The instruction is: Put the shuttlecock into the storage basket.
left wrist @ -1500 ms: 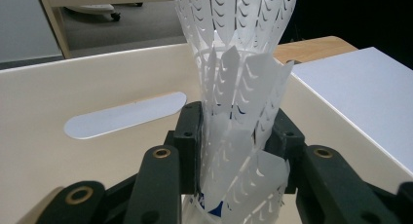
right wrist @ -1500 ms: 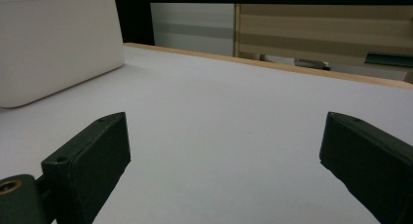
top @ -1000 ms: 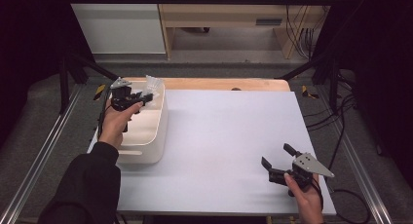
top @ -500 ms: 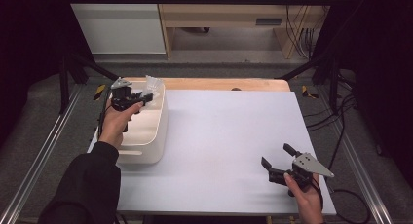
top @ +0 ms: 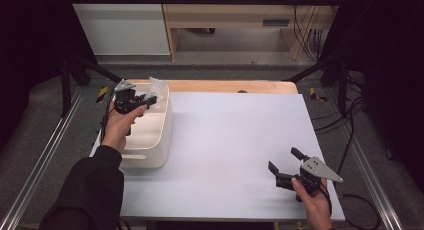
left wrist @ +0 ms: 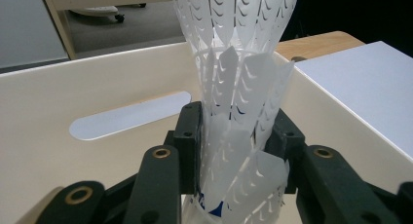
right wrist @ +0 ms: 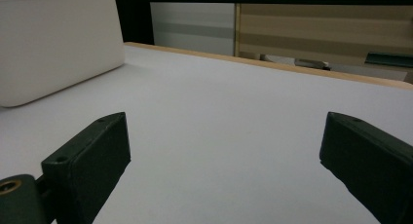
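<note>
White table [top: 235, 140] fills the middle of the room. From above, the thing at the left tool [top: 145, 102] is perhaps a pale scrap; the left gripper view makes it a plastic shuttlecock [left wrist: 238, 102], clamped between the jaws over the cream bin [top: 155, 140]. Well apart, the right tool [top: 286, 166] gapes, holding nothing.
</note>
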Motion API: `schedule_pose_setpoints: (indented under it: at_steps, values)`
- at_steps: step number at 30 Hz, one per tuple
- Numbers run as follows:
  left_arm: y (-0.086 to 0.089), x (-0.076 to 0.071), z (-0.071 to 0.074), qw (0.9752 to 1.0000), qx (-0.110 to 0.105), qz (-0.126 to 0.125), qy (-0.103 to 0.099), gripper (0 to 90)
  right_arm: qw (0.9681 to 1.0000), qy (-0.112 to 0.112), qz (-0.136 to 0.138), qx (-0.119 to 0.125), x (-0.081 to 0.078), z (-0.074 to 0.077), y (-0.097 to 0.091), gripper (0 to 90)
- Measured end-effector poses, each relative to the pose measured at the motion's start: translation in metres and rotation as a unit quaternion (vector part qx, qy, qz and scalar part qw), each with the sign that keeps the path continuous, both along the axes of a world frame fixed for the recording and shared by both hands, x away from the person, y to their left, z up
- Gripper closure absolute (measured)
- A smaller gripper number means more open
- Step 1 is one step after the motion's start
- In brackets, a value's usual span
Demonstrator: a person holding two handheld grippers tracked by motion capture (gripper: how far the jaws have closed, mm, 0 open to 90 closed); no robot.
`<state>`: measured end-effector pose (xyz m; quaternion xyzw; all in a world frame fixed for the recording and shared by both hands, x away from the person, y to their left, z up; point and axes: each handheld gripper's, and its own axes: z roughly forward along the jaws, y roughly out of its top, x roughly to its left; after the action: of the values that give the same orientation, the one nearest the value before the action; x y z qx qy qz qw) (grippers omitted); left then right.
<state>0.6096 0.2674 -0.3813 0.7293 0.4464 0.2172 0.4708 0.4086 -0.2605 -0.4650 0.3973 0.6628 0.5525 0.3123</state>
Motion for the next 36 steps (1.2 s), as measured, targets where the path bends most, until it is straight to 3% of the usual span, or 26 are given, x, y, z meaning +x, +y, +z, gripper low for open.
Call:
schedule_pose_setpoints:
  at_steps: [36]
  values:
    - [-0.0033,0.0013,-0.0024,0.9999,0.012,-0.005,0.0,62.8,1.0,0.001,0.002,-0.001,0.0003,-0.0002,0.0002,4.6]
